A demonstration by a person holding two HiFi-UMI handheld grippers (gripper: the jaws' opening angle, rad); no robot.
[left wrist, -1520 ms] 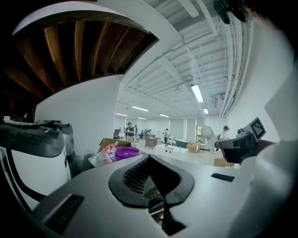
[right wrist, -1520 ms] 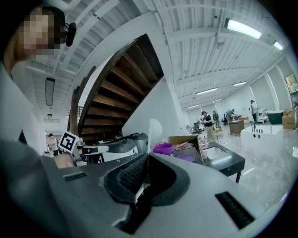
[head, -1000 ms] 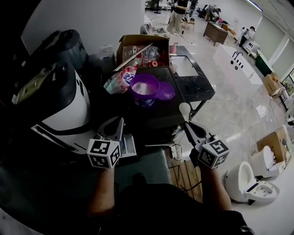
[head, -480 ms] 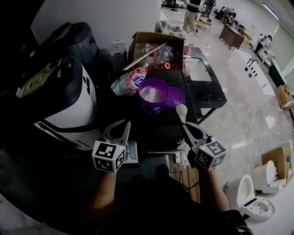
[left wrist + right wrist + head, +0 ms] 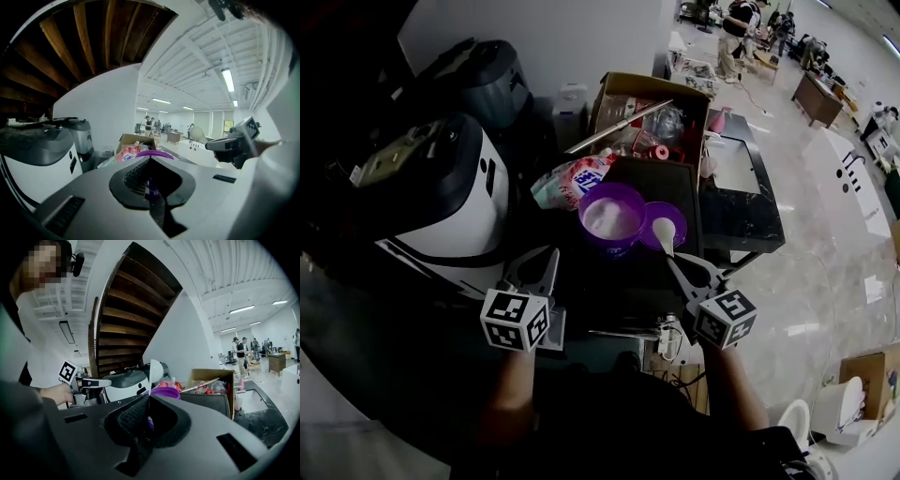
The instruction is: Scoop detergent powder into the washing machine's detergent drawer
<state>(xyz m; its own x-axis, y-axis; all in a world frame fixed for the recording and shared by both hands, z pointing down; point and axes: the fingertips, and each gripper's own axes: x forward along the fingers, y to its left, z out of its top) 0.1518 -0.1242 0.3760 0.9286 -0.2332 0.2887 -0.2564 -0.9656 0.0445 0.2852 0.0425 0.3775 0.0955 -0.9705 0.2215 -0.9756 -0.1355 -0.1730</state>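
Right gripper (image 5: 678, 265) clamped shut on white spoon (image 5: 662, 232) handle; bowl just right of purple tub (image 5: 610, 247). Left gripper (image 5: 547, 262) closed, empty.

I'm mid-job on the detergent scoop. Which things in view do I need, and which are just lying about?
Needed: spoon in the right gripper; purple tub of powder; washing machine; its drawer by the left gripper.

Lying about: tub lid; pouch; cardboard box; sink.

Dim foreground, bright background, fisheye edges
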